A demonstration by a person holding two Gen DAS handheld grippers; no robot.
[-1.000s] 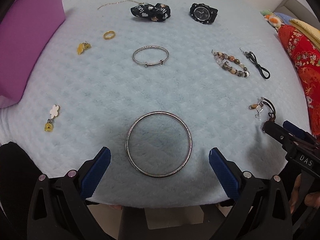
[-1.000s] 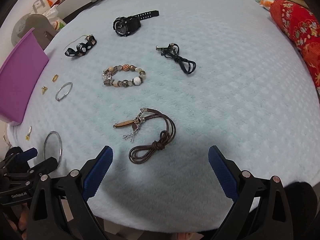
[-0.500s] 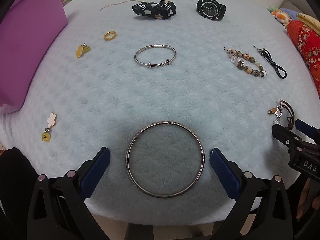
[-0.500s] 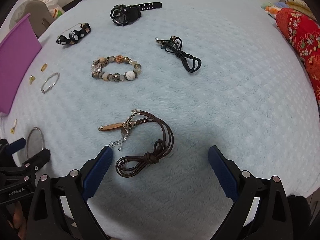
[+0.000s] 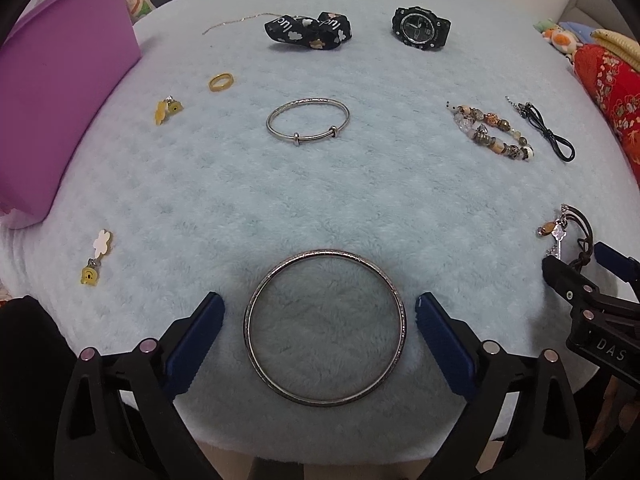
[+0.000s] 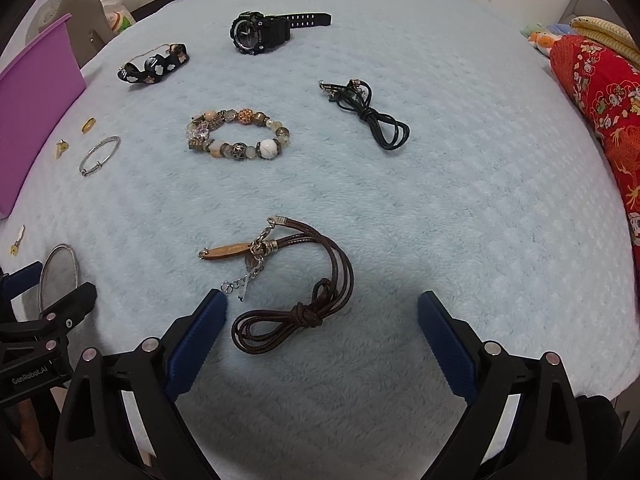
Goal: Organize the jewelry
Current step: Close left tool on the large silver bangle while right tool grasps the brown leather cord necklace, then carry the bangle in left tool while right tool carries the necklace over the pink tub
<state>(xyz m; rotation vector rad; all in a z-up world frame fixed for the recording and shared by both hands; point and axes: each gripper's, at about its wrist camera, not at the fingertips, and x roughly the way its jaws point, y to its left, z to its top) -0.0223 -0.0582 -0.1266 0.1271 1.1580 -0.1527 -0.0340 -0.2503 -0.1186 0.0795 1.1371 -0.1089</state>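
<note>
Pale blue fleece (image 5: 320,200) is spread over the surface on which the jewelry is laid out; whether a counter or a bed lies beneath cannot be told. A purple box (image 5: 60,100) is set at the far left edge, and a red patterned cushion (image 6: 600,112) is seen at the right edge.

The left tongs (image 5: 320,328) are held low over the near edge, their jaws closing, with a large silver bangle (image 5: 325,327) lying flat between the blue pads (image 5: 196,340); a small gap is left on each side and the bangle is not touched. The right tongs (image 6: 322,328) are spread wide, and the knotted end of a brown leather cord bracelet (image 6: 304,280) is framed between them, ungripped; its chain end lies just beside the left-hand pad.

Farther back, a black wristwatch (image 6: 260,32) and a black patterned ribbon (image 5: 308,32) are placed along the far side. A beaded bracelet (image 6: 236,136) and a black cord necklace (image 6: 372,116) are laid right of centre. A slim silver bangle (image 5: 307,122) is seen mid-surface, with a gold ring (image 5: 221,81) and a yellow earring (image 5: 167,109) to its left. Another yellow earring (image 5: 96,256) rests near the left front edge.
</note>
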